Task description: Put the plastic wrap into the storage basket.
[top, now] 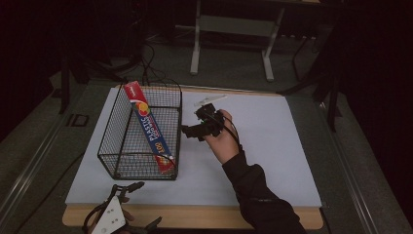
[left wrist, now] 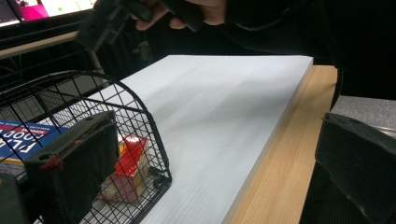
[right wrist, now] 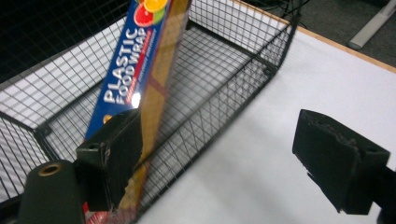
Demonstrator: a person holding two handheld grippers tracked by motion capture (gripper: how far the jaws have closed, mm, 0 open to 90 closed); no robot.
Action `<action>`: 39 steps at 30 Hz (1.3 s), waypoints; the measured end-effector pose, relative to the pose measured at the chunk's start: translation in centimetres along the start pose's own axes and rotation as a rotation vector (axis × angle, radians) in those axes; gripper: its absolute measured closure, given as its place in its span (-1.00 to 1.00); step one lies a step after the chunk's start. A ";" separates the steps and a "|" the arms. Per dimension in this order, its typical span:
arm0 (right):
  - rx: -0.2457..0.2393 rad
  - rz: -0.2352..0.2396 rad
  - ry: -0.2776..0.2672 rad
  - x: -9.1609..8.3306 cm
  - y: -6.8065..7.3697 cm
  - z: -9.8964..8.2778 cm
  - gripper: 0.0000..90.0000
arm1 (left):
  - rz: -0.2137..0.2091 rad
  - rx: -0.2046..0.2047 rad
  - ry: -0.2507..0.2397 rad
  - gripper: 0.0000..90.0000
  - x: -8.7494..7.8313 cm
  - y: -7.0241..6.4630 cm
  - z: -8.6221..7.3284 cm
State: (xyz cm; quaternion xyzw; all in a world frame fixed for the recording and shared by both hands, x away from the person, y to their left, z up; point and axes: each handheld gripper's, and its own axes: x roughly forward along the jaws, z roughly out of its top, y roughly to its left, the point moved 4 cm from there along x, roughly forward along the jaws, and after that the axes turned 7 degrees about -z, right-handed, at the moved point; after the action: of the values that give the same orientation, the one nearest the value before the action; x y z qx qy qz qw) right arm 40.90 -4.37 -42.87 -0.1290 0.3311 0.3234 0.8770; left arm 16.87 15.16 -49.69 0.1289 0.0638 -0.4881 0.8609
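A black wire basket (top: pixel 109 134) stands on the left half of the white board (top: pixel 277 146). A blue and red plastic food wrap box (top: pixel 148 124) leans diagonally inside it, top end above the far rim. My right gripper (top: pixel 192 123) is just right of the basket, jaws pointing left at its wall, open with nothing between them. In the right gripper view, the gripper (right wrist: pixel 219 140) faces the basket (right wrist: pixel 224 93) and box (right wrist: pixel 135 60). My left gripper (top: pixel 143 204) rests open at the table's front edge; in its own view the gripper (left wrist: pixel 217 140) frames the basket's corner (left wrist: pixel 135 102).
The board lies on a wooden table (top: pixel 195 217) whose front strip is bare. A small white strip (top: pixel 210 100) lies near the board's far edge. A grey table frame (top: pixel 233 27) stands on the floor behind.
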 end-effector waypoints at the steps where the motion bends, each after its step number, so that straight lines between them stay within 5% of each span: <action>1: 0.002 0.001 -0.002 -0.2 -0.2 -0.4 -0.64 | 0.001 -0.002 -0.003 -1.00 0.0 0.0 0.0; 27: 0.005 0.034 -0.028 -3.0 -3.5 -9.8 -0.65 | -0.001 -0.001 0.010 -1.00 0.3 0.0 -0.1; 32: -0.004 0.024 -0.079 -3.3 -4.3 -11.3 -0.65 | 0.000 -0.002 0.008 -1.00 0.3 0.0 -0.1; 39: 0.019 0.003 -0.074 -3.9 -5.6 -13.0 -0.65 | 0.000 0.001 0.006 -1.00 0.2 0.0 0.0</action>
State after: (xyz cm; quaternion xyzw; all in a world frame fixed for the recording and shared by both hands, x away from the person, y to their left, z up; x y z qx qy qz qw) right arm 35.84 -16.25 -49.93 -0.1081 0.3016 0.3260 0.8894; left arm 16.93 14.98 -49.74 0.1307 0.0662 -0.4879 0.8605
